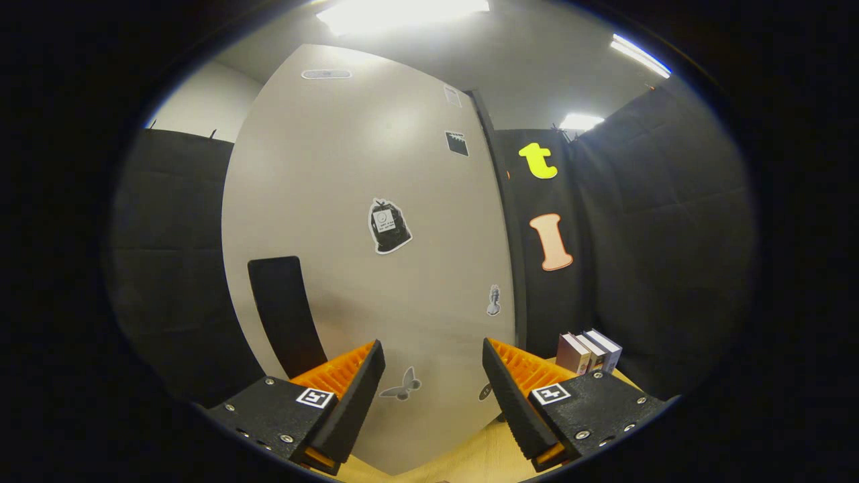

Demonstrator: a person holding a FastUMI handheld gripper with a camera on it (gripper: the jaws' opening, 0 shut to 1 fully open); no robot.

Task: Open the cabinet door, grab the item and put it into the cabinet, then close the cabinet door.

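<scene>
Gripper (433,382) spread wide, nothing between its fingers, facing the pale grey sticker-dotted cabinet door (362,268) just ahead. Its black handle (285,315) sits beyond the left finger; three small boxes (589,351) stand on the light wooden tabletop (470,459) beyond the right finger.

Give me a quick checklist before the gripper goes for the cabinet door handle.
1. Gripper open with nothing between its fingers: ok.
2. Cabinet door shut, so opening comes first: ok.
3. Handle, the dark strip on the door, unblocked: ok.
4. Fingers lined up on the handle: not ok; it sits beyond the left finger, off to the side.
5. Items to store at hand: ok, small boxes stand on the wooden table beyond the right finger.
6. Which way the door swings: cannot tell.
</scene>
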